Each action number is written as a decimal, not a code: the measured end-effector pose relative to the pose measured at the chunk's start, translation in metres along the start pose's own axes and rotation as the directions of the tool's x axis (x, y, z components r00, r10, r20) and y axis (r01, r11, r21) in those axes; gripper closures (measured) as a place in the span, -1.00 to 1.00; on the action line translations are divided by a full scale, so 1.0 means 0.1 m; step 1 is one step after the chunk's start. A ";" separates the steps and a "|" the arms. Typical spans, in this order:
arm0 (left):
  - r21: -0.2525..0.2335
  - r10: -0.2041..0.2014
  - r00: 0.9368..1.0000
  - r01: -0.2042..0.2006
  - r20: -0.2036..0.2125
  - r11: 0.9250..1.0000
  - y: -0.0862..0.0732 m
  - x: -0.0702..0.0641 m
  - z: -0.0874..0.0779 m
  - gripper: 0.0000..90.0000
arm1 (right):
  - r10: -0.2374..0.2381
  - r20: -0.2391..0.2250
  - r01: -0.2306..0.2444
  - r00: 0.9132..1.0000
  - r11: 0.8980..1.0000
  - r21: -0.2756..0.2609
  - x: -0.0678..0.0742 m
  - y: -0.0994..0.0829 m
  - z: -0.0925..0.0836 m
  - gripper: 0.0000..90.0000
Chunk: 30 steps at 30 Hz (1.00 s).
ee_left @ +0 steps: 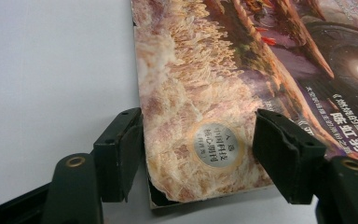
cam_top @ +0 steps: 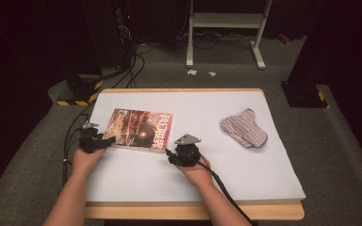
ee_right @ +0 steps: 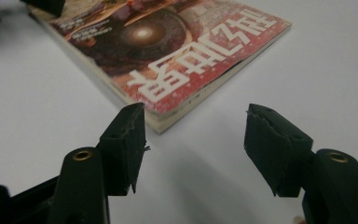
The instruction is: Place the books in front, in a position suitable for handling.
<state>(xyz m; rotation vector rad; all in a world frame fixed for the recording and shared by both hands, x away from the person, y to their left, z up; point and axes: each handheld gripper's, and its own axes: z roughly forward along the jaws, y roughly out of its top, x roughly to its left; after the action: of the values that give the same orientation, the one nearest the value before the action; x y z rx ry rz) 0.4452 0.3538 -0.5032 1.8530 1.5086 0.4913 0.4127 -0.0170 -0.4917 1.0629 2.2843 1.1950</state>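
Left gripper [cam_top: 104, 141] gaped astride book [cam_top: 141, 129] corner, long axis running rightward; right gripper [cam_top: 168, 157] unclenched, just short.

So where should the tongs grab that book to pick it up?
Probably at a corner of the book, sliding in level from the person's side. It lies flat on the table, so only its thin edge offers a bite. The near corner's cover already curls up between the open left tongs.

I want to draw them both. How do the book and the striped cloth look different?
The book is flat and rectangular with straight edges; the cloth is lumpy and rounded. The book has a reddish picture cover with white letters; the cloth has thin pinkish stripes. Both lie on the white table.
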 end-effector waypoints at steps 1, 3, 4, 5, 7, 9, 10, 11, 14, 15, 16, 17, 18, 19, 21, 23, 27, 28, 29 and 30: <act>0.000 0.002 1.000 -0.002 -0.003 1.000 0.00 0.00 0.00 -0.25 | 0.036 0.001 -0.036 0.999 0.999 0.003 0.00 0.06 0.09 -0.17; -0.001 0.002 1.000 -0.002 -0.004 1.000 0.00 -0.01 0.00 -0.25 | 0.096 -0.031 -0.095 0.995 0.995 0.025 -0.03 0.13 0.19 -0.23; -0.001 0.002 1.000 -0.002 -0.004 1.000 0.00 -0.01 0.00 -0.25 | 0.124 -0.049 -0.122 0.991 0.992 0.035 -0.04 0.16 0.25 -0.25; -0.005 0.003 1.000 -0.003 -0.006 1.000 -0.01 -0.02 0.00 -0.25 | 0.147 -0.053 -0.145 0.988 0.988 0.048 -0.05 0.19 0.32 -0.28; -0.007 0.004 1.000 -0.004 -0.005 1.000 -0.01 -0.02 0.00 -0.25 | 0.158 -0.047 -0.154 0.986 0.985 0.076 -0.05 0.22 0.42 -0.32; -0.008 0.006 1.000 -0.006 -0.006 1.000 -0.02 -0.02 0.00 -0.25 | 0.168 -0.033 -0.163 0.985 0.980 0.114 -0.03 0.25 0.51 -0.34; -0.008 0.006 1.000 -0.006 -0.006 1.000 -0.02 -0.02 0.00 -0.25 | 0.168 -0.033 -0.163 0.985 0.980 0.114 -0.03 0.25 0.51 -0.34; -0.006 0.008 1.000 -0.008 -0.005 1.000 -0.02 -0.03 0.00 -0.25 | 0.174 -0.038 -0.168 0.984 0.978 0.125 -0.02 0.25 0.54 -0.33; 0.003 0.016 1.000 -0.016 0.003 1.000 -0.02 -0.05 -0.01 -0.25 | 0.172 -0.033 -0.166 0.985 0.977 0.133 0.00 0.27 0.57 -0.25; 0.005 0.024 1.000 -0.024 -0.005 1.000 -0.02 -0.07 -0.02 -0.25 | 0.160 -0.023 -0.155 0.987 0.978 0.138 0.01 0.26 0.57 -0.21; 0.005 0.024 1.000 -0.024 -0.005 1.000 -0.02 -0.07 -0.02 -0.24 | 0.160 -0.023 -0.155 0.987 0.978 0.138 0.01 0.26 0.57 -0.21; 0.008 0.030 1.000 -0.030 -0.005 1.000 -0.03 -0.08 -0.02 -0.24 | 0.160 -0.020 -0.156 0.987 0.978 0.141 0.00 0.26 0.56 -0.19; 0.008 0.033 0.999 -0.033 -0.005 0.999 -0.03 -0.10 -0.03 -0.24 | 0.160 -0.015 -0.156 0.987 0.977 0.145 0.01 0.26 0.55 -0.17; 0.009 0.040 0.999 -0.040 -0.005 0.999 -0.03 -0.11 -0.03 -0.24 | 0.154 -0.010 -0.151 0.988 0.977 0.149 0.01 0.26 0.54 -0.17; 0.020 0.067 0.998 -0.067 -0.011 0.998 -0.04 -0.17 -0.05 -0.24 | 0.142 -0.003 -0.140 0.990 0.978 0.154 0.01 0.24 0.51 -0.17; 0.024 0.098 0.995 -0.097 -0.021 0.995 -0.05 -0.24 -0.07 -0.23 | 0.140 -0.002 -0.138 0.990 0.978 0.154 0.00 0.22 0.48 -0.16; 0.028 0.127 0.992 -0.126 -0.024 0.992 -0.08 -0.35 -0.10 -0.20 | 0.143 0.007 -0.143 0.990 0.978 0.153 -0.03 0.16 0.38 -0.15; 0.031 0.133 0.991 -0.132 -0.022 0.991 -0.09 -0.38 -0.11 -0.20 | 0.143 0.007 -0.143 0.990 0.978 0.153 -0.03 0.16 0.38 -0.15; 0.032 0.137 0.990 -0.137 -0.012 0.990 -0.12 -0.45 -0.13 -0.20 | 0.149 0.010 -0.149 0.989 0.978 0.149 -0.05 0.11 0.32 -0.15; 0.032 0.137 0.990 -0.137 -0.012 0.990 -0.12 -0.45 -0.13 -0.20 | 0.149 0.010 -0.149 0.989 0.978 0.149 -0.05 0.11 0.32 -0.15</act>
<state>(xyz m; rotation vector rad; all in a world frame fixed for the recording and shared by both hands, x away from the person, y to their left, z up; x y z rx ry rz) 0.4171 0.3150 -0.4968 1.9907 1.4115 0.5482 0.4399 0.0010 -0.5016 1.3090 2.3613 1.0919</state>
